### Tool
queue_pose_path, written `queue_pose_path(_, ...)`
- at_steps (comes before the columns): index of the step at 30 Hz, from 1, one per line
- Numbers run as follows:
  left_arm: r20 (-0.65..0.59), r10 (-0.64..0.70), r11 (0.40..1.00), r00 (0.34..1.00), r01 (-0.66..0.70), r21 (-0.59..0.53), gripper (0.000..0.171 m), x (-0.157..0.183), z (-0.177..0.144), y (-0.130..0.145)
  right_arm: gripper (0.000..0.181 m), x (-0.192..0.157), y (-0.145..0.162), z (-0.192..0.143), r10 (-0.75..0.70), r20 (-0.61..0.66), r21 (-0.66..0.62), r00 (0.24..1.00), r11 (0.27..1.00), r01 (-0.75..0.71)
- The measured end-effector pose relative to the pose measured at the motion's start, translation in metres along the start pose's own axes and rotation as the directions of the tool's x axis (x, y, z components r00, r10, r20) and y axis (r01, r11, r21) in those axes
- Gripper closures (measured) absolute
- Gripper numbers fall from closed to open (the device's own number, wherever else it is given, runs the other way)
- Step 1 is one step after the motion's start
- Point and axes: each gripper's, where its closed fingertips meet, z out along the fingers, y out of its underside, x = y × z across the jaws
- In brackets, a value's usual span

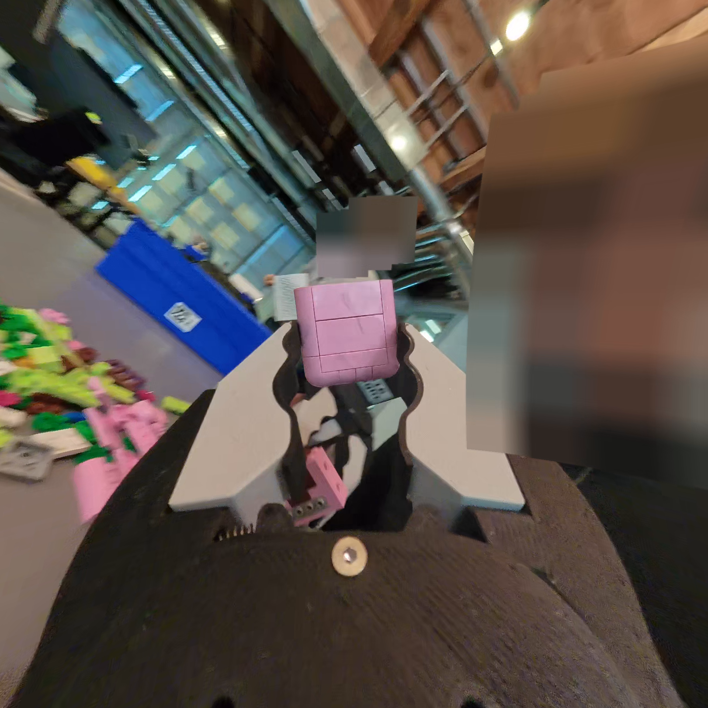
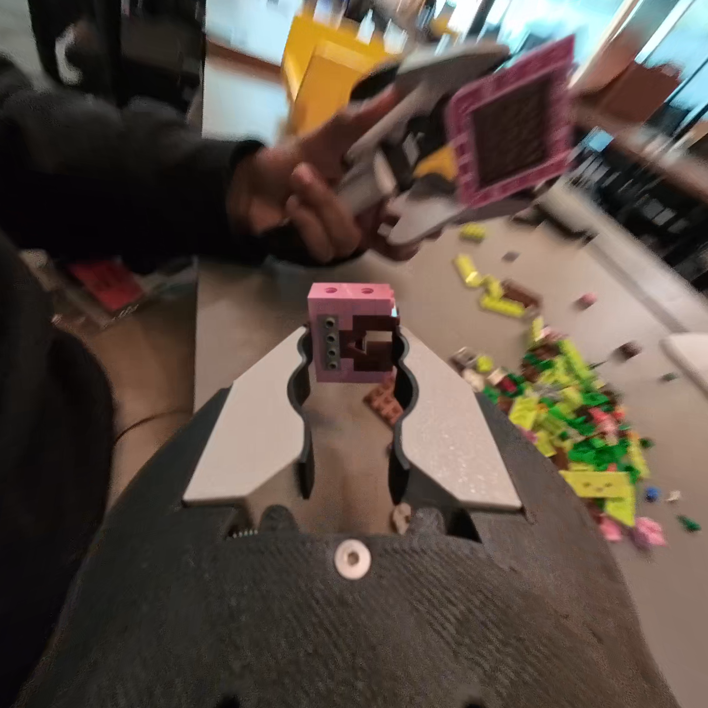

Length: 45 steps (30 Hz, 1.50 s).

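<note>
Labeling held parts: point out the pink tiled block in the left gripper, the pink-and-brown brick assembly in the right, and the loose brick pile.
pink tiled block (image 1: 346,333), left wrist view, smooth face
pink-and-brown brick assembly (image 2: 352,333), right wrist view, front face
loose brick pile (image 2: 567,417), right wrist view, green middle

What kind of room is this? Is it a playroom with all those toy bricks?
More likely a workshop or lab than a playroom. The ceiling shows bare wooden beams and metal pipes, with big bins standing around. The toy bricks lie heaped on a plain grey table.
</note>
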Motion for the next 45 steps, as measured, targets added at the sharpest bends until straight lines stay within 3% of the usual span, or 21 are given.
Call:
queue_pose_path(1, 0.051, 0.039, 0.999, 0.998, -0.038, -0.025, 0.123, -0.005, -0.002, 0.001, 0.142, -0.005, 0.010, 0.004, 0.005, 0.030, -0.090, 1.000, 0.996, -0.003)
queue_pose_path(6, 0.156, 0.128, 0.991, 0.980, -0.120, -0.057, 0.124, -0.014, -0.011, -0.003, 0.142, -0.012, 0.029, 0.007, 0.032, 0.056, -0.298, 0.998, 0.954, -0.014)
queue_pose_path(13, 0.132, 0.097, 0.995, 0.987, -0.094, -0.028, 0.124, -0.012, -0.012, -0.006, 0.142, -0.010, 0.037, 0.005, 0.116, 0.051, -0.374, 0.992, 0.923, -0.088)
queue_pose_path(18, 0.131, 0.096, 0.995, 0.987, -0.093, -0.032, 0.124, -0.012, -0.011, -0.005, 0.143, -0.008, 0.040, 0.011, 0.122, 0.048, -0.346, 0.991, 0.933, -0.098)
queue_pose_path(19, 0.133, 0.098, 0.995, 0.986, -0.095, -0.031, 0.123, -0.012, -0.012, -0.005, 0.158, -0.010, 0.041, 0.013, 0.114, 0.053, -0.349, 0.992, 0.933, -0.089)
queue_pose_path(24, 0.131, 0.093, 0.996, 0.987, -0.091, -0.027, 0.123, -0.012, -0.012, -0.006, 0.156, -0.010, 0.042, 0.018, 0.060, 0.035, -0.341, 0.998, 0.939, -0.044)
queue_pose_path(32, 0.132, 0.080, 0.997, 0.988, -0.077, -0.027, 0.124, -0.014, -0.012, -0.006, 0.147, -0.011, 0.036, 0.013, 0.143, 0.071, -0.291, 0.987, 0.950, -0.116)
queue_pose_path(37, 0.142, 0.082, 0.996, 0.986, -0.078, -0.036, 0.123, -0.015, -0.012, -0.005, 0.144, 0.001, 0.034, 0.003, 0.150, 0.027, -0.269, 0.988, 0.953, -0.138)
queue_pose_path(39, 0.191, 0.092, 0.994, 0.977, -0.079, -0.073, 0.124, -0.022, -0.013, -0.001, 0.143, 0.006, 0.036, -0.002, 0.179, 0.014, -0.265, 0.984, 0.949, -0.169)
queue_pose_path(43, 0.431, 0.103, 0.936, 0.896, 0.059, -0.346, 0.123, -0.057, -0.040, 0.029, 0.137, 0.005, 0.040, -0.008, 0.232, 0.028, -0.281, 0.972, 0.935, -0.215)
queue_pose_path(45, 0.493, 0.142, 0.907, 0.859, 0.087, -0.413, 0.123, -0.059, -0.055, 0.031, 0.136, 0.000, 0.039, -0.006, 0.243, 0.054, -0.278, 0.968, 0.935, -0.219)
